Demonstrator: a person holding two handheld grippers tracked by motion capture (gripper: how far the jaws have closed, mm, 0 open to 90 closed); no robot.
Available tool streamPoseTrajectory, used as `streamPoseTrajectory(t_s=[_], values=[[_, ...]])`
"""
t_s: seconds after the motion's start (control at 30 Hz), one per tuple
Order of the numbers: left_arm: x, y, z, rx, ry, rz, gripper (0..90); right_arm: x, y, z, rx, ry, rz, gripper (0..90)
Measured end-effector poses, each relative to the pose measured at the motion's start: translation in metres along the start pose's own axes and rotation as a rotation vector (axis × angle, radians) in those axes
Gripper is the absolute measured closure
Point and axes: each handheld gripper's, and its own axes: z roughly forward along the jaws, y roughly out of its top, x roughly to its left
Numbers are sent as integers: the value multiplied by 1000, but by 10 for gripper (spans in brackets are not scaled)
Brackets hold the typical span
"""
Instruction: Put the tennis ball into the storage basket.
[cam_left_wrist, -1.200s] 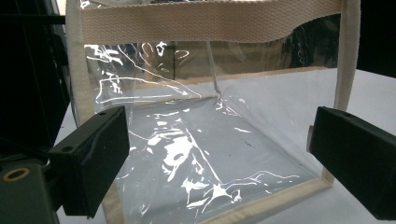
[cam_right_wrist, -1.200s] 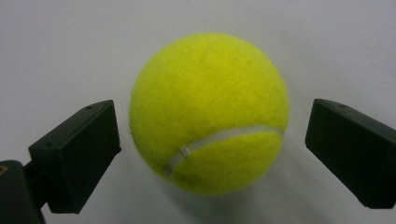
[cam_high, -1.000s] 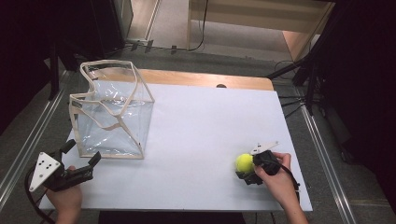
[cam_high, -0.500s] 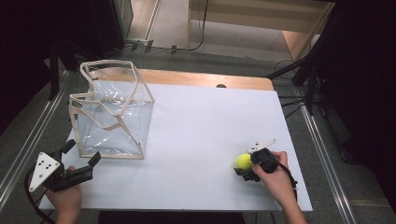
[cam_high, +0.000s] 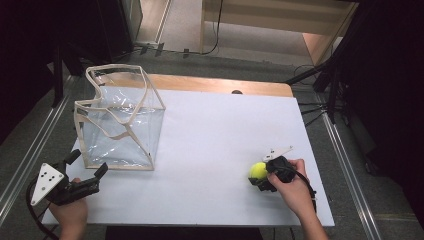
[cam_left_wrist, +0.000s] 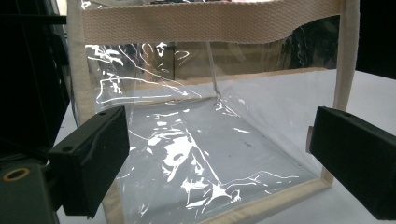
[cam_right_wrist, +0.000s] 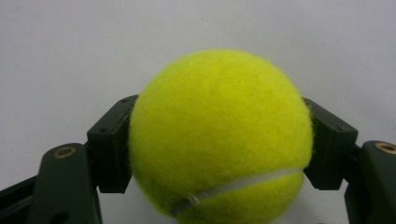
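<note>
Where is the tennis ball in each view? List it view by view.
High view: tennis ball at lower right, in the right gripper.
Left gripper view: no ball; it faces the clear bag.
Right gripper view: ball centre, between the jaws.
Shared landmark: white table.

My right gripper (cam_high: 261, 176) clamps the tennis ball (cam_high: 258, 171) near the table's (cam_high: 220, 130) right edge; the clear bag (cam_high: 120, 120) stands just beyond my left gripper (cam_high: 92, 172), whose jaws gape.

Black hand-held gripper (cam_high: 261, 180), trailing cable
</note>
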Motion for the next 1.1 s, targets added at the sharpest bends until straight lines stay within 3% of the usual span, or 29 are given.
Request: streamPoseTrajectory(t_s=[0.3,1.1], values=[[1,0,-1,-8,0,-3,54,8,17,2,-7,14,-13,237],[1,0,-1,-8,-5,-7,53,41,71,23,-28,76,-123,237]])
